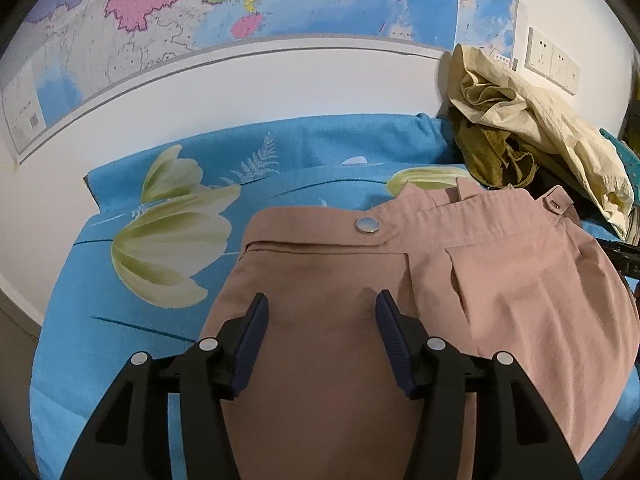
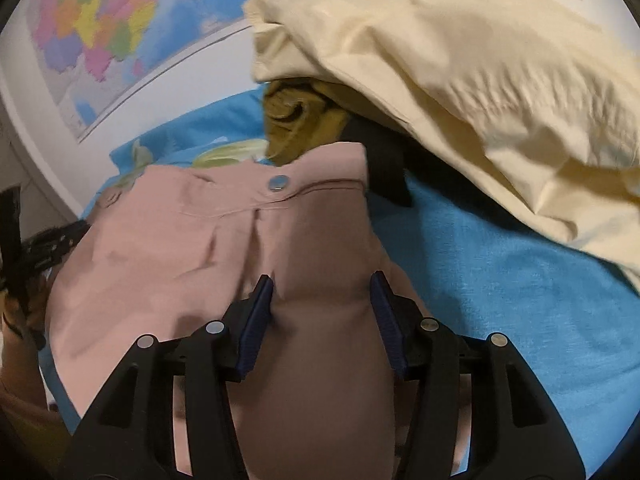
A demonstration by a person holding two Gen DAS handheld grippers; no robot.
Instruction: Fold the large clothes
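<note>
Dusty-pink trousers (image 1: 500,280) lie on a blue flowered bed sheet (image 1: 120,320), waistband away from me, with a silver button (image 1: 368,225) at its middle. My left gripper (image 1: 322,300) hovers open over the left half of the cloth, which lies flat under its blue pads. In the right wrist view the same trousers (image 2: 160,240) and button (image 2: 279,183) show. My right gripper (image 2: 322,280) is open over their right edge, and a soft bulge of pink cloth rises between its fingers.
A heap of clothes sits at the back right: a cream garment (image 2: 480,80) over an olive one (image 2: 300,120) and a black one (image 2: 388,172). A map (image 1: 200,8) and wall sockets (image 1: 552,60) are behind the bed. Bare blue sheet (image 2: 500,280) lies right of the trousers.
</note>
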